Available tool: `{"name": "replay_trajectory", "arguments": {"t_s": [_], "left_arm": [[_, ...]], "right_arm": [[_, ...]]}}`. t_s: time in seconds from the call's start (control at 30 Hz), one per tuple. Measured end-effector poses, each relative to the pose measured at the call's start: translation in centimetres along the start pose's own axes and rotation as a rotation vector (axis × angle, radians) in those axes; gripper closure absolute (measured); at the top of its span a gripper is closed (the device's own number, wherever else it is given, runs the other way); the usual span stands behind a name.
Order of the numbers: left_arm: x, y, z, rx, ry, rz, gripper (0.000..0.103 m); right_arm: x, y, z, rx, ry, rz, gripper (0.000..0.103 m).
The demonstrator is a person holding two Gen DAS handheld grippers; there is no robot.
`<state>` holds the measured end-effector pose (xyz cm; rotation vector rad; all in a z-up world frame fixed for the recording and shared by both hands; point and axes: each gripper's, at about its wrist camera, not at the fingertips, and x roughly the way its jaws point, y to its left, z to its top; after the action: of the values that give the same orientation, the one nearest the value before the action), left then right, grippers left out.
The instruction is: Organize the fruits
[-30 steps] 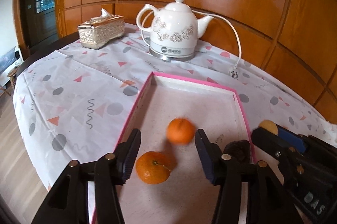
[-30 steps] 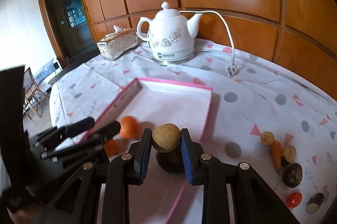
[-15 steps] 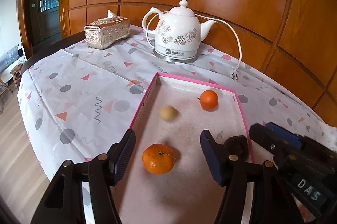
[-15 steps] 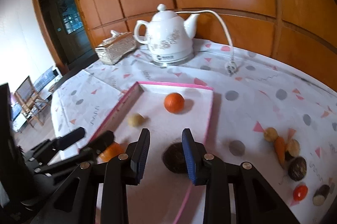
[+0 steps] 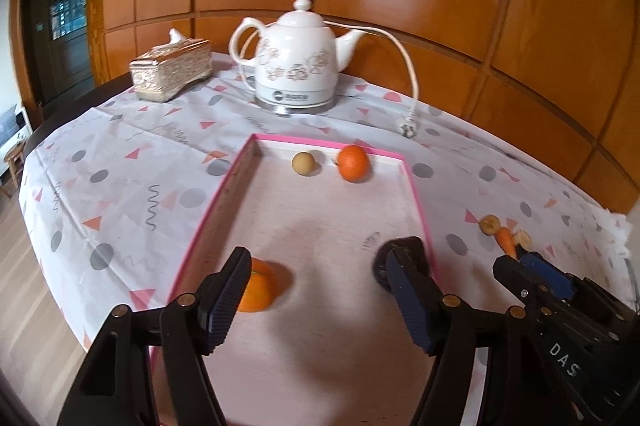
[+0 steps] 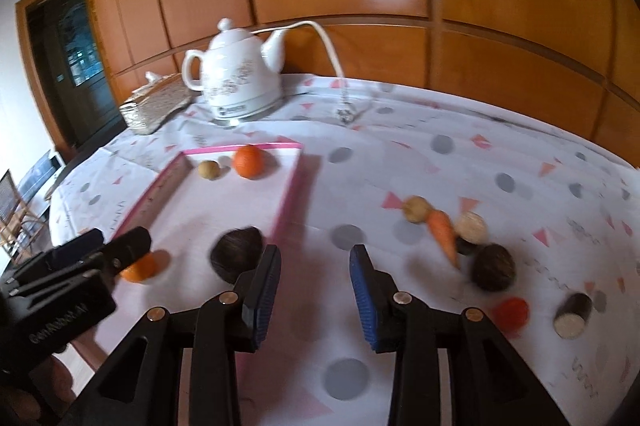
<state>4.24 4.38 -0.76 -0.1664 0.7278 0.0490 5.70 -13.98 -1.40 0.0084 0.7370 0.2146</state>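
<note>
A: How many fruits lie in your pink-rimmed tray [image 5: 416, 186]?

B: Four: near, one orange [image 5: 256, 290] behind your left gripper [image 5: 316, 290] and one dark round fruit [image 6: 236, 258]; far, a second orange [image 5: 352, 163] beside one small tan ball [image 5: 303, 163].

A: And the jaws?

B: Both pairs are spread, holding nothing. Your right gripper [image 6: 314, 290] hangs over the desk [image 6: 440, 162]; beyond stands a glossy white kettle [image 5: 298, 66].

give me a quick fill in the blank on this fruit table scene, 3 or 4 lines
1. The tray has a rim coloured ____.
2. The number of oranges lying in the tray is ____.
3. The carrot lies on the tablecloth, ____ the tray.
4. The right hand-held gripper is open and holds ____.

Missing words: pink; two; outside; nothing
</note>
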Motion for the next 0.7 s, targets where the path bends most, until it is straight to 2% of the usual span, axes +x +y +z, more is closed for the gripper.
{"name": "replay_trajectory", "arguments": {"t_s": [0.47,0.6,0.7], "left_arm": [[-0.3,-5.5,-0.2,0.125,0.018,-0.126,0.031],[0.1,-7.5,-0.1,0.152,0.035,-0.166,0.031],[0.7,-9.1,0.2,0.181,0.047,-0.176,0.036]], "right_arm": [[-1.8,-9.1,-4.5,0.186,0.037,-0.144,0.067],[-2.3,-10.5,-5.2,0.215,0.035,-0.17,0.067],[-2.5,-11.1,-5.4,0.228,0.033,-0.178,0.067]]}}
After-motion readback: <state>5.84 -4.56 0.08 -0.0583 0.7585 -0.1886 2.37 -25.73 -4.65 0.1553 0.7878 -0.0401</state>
